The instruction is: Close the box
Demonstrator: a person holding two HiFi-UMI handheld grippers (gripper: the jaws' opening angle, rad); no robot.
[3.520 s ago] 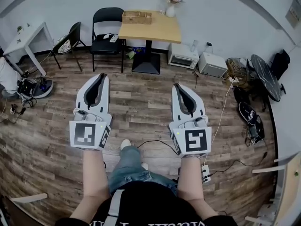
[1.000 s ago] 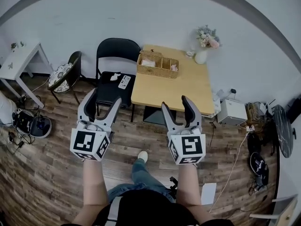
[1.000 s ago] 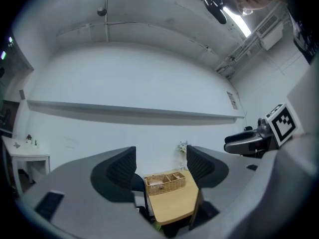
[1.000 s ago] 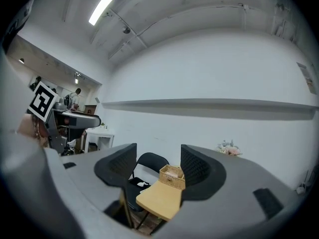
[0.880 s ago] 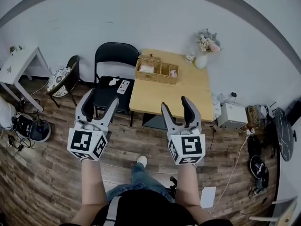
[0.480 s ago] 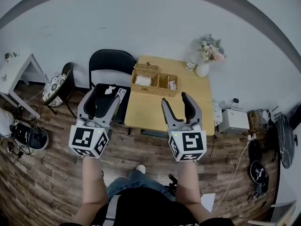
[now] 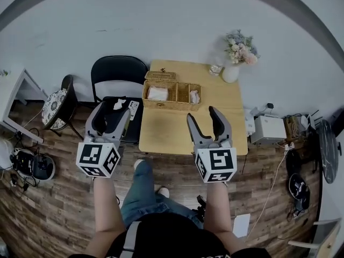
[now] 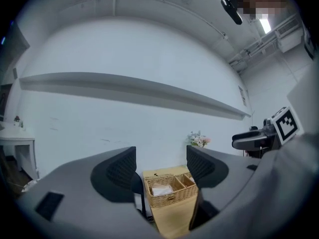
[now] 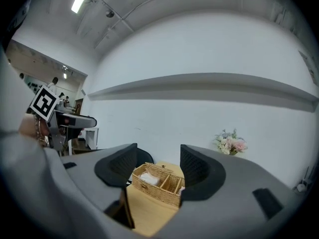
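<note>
A wicker box [image 7: 171,94] with several compartments stands at the far side of a wooden table [image 7: 183,130], its lid [image 7: 160,76] tipped open at the back. White items lie inside it. My left gripper [image 7: 112,114] hangs open over the chair at the table's left edge. My right gripper [image 7: 203,116] is open above the table's near half, short of the box. The box [image 8: 167,190] shows between the open jaws in the left gripper view, and the box [image 9: 157,183] does likewise in the right gripper view. Neither gripper touches anything.
A white vase of flowers [image 7: 236,55] stands at the table's far right corner. A black folding chair [image 7: 115,74] with a remote [image 7: 133,109] on its seat sits left of the table. A white appliance [image 7: 266,129] and cables lie on the floor to the right.
The person has walked up to the table, so the box and table are nearer and larger. Both grippers stay open and held forward.
</note>
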